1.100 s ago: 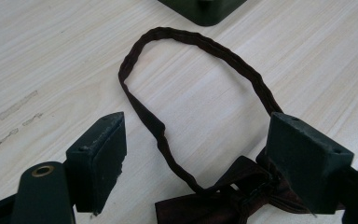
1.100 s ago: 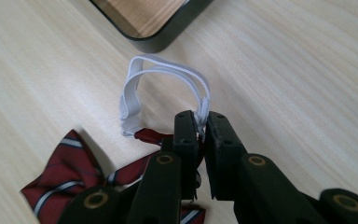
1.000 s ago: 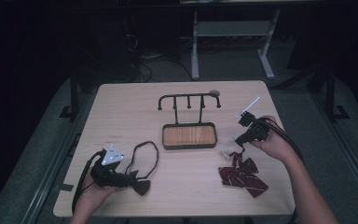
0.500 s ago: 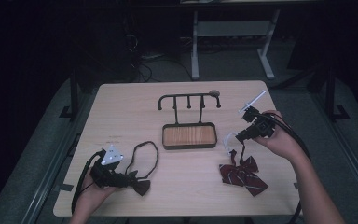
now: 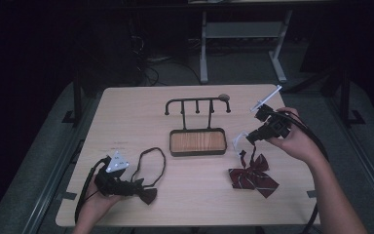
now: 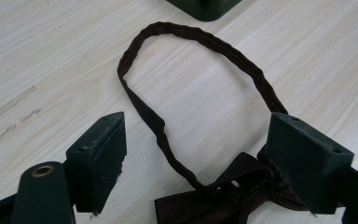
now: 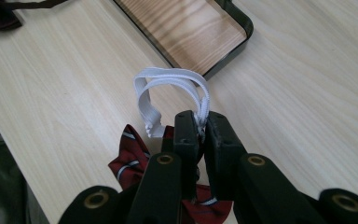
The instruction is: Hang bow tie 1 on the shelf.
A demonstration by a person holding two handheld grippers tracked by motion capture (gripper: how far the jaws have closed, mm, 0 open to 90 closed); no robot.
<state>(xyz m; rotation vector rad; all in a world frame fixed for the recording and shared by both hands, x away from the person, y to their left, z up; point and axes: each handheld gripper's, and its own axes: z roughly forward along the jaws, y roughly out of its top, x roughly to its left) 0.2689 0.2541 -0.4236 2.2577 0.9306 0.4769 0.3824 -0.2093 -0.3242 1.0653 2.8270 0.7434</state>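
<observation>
A dark red striped bow tie (image 5: 253, 175) lies at the right of the table, partly lifted by its white elastic strap (image 5: 240, 140). My right gripper (image 5: 251, 138) is shut on that strap (image 7: 168, 81), which loops out ahead of the jaws (image 7: 200, 123) with the red bow tie (image 7: 130, 161) hanging below them. At the front left lies a dark brown bow tie (image 5: 146, 193) with its strap loop (image 5: 153, 161) spread on the table. My left gripper (image 5: 132, 186) rests low there, open (image 6: 196, 135). The brown bow tie (image 6: 223, 200) sits between the jaws, which do not press on it.
A black hook rack (image 5: 197, 105) with a wooden tray base (image 5: 197, 141) stands mid-table, its tray (image 7: 186, 28) just beyond the white strap. A small round object (image 5: 224, 97) lies behind the rack. The light wooden table (image 5: 126, 112) ends close behind the left hand.
My right gripper has risen with the white strap, pulling the red bow tie's top off the table. The left gripper and brown bow tie have not moved.
</observation>
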